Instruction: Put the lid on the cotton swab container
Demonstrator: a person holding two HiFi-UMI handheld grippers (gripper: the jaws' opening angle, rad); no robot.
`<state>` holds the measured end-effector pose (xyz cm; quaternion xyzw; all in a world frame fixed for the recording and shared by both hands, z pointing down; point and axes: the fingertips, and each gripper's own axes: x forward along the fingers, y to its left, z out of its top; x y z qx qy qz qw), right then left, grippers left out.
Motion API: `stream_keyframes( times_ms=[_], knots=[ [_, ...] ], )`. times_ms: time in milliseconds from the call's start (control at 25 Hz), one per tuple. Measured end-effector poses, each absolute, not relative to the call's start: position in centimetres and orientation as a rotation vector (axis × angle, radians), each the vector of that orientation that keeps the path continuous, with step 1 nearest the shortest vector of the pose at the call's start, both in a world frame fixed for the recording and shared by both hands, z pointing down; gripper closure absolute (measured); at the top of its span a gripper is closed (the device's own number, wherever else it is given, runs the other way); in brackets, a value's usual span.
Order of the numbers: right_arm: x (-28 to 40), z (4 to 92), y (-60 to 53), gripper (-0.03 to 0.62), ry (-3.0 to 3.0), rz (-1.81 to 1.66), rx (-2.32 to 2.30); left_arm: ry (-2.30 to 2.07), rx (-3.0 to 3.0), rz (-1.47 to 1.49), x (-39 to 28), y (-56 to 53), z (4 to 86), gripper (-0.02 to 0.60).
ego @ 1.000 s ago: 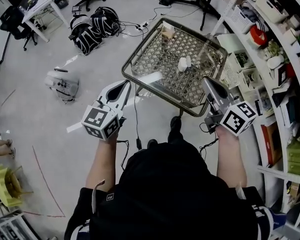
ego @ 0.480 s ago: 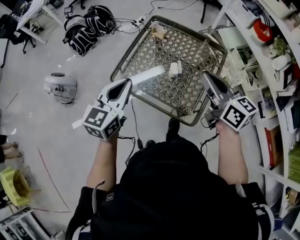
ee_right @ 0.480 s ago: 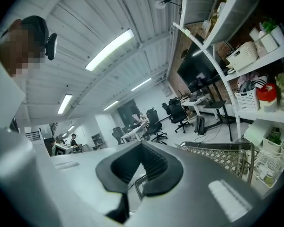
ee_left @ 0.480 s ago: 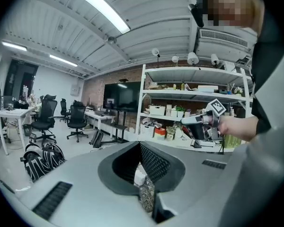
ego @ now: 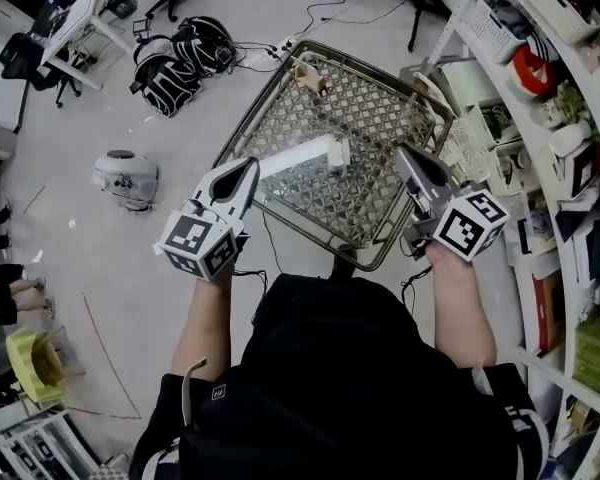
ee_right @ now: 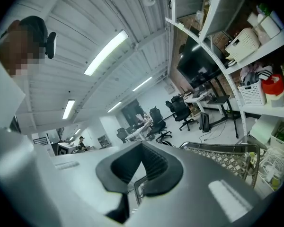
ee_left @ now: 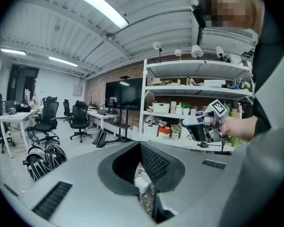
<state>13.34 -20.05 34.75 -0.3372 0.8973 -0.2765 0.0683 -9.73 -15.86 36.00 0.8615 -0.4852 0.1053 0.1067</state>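
The left forearm (ego: 202,330) and right forearm (ego: 462,313) reach forward, bare and well apart; the left tongs (ego: 248,165) point ahead and slightly downward, jaws pressed together; the right tongs (ego: 404,154) lie about level, jaws likewise closed tip to tip; the right hand (ee_left: 237,126) wraps the grip behind its marker cube (ego: 468,225).

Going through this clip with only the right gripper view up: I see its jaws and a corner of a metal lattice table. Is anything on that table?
Observer: Yes, the head view shows a small white item standing near the middle of the table; too small to name.
Operator: Anything else on it?
Observer: A small tan thing at the far edge.
Operator: And the left gripper?
Observer: The left gripper is shut with nothing held, pointed toward the table.
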Motion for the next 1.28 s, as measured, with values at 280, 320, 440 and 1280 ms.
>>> stream_keyframes(
  times_ms=[280, 320, 440, 1280],
  knots=[
    [13.4, 36.3, -20.7, 0.583, 2.710, -0.902, -0.970, -1.434, 2.535, 0.334, -8.5, -17.8, 35.6, 0.575],
    [13.4, 36.4, -20.8, 0.583, 2.715, -0.907, -0.969, -1.429, 2.532, 0.338, -8.3, -18.0, 35.8, 0.575],
    [13.4, 37.1, -21.5, 0.583, 2.728, -0.927, -0.974, -1.407, 2.522, 0.340, -7.9, -18.7, 36.6, 0.575],
    [9.3, 43.4, -27.7, 0.583, 2.794, -1.136, -1.095, -1.222, 2.535, 0.432, -7.6, -25.5, 46.3, 0.574]
  ],
)
